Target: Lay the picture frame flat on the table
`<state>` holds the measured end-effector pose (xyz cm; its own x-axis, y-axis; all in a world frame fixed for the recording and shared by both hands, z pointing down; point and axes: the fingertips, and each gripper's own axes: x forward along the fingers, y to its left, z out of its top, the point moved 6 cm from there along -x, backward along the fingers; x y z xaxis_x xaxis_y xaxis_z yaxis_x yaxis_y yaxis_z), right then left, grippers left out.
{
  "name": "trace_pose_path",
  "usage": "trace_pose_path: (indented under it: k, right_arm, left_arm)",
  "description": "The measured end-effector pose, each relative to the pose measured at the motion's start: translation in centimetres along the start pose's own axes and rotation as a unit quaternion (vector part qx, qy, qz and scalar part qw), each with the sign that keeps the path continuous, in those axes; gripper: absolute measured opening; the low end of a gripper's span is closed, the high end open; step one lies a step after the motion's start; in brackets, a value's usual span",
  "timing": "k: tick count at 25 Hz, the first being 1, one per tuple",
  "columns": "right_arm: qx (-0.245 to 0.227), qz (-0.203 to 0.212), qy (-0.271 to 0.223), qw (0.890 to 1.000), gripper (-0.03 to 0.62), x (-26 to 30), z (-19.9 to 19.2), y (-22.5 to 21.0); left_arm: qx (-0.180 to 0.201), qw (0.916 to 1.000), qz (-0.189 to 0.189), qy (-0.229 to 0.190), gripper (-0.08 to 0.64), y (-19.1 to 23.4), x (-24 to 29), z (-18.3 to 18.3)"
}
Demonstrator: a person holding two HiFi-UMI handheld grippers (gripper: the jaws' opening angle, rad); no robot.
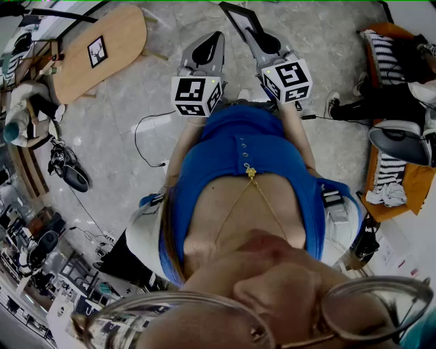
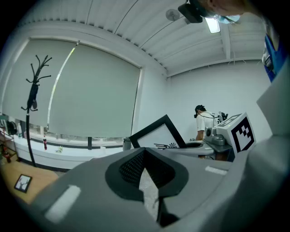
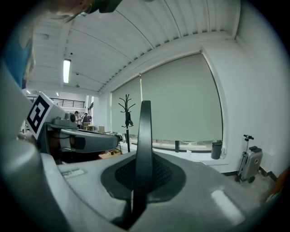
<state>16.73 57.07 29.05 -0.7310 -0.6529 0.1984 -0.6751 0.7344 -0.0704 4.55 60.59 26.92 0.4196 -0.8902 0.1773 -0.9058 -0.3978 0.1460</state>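
My right gripper is shut on the black picture frame, held in the air in front of the person's body over the floor. In the right gripper view the frame stands edge-on and upright between the pads. From the left gripper view its white picture and black border tilt up out of the right gripper. My left gripper hangs beside it to the left, jaws together, with nothing in them. The wooden table lies far off at the upper left.
A small framed picture lies flat on the wooden table. A coat rack stands by the window blinds. A cable runs over the marble floor. An orange seat with clothes is at the right. A person stands in the background.
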Motion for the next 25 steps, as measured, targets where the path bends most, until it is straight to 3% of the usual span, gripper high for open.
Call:
trace_pose_path:
  k: [14,25]
  right_arm:
    - [0.018,0.008,-0.009,1.0,0.006,-0.9,-0.4,-1.5]
    - [0.019,-0.008,-0.012,1.0,0.006,3.2,0.7,-3.9]
  left_arm:
    - [-0.021,0.9997,0.013,0.005,0.002,-0.9,-0.4,-0.8]
    - [-0.036,0.999,-0.023,0.013,0.002,2.9,3.8,0.1]
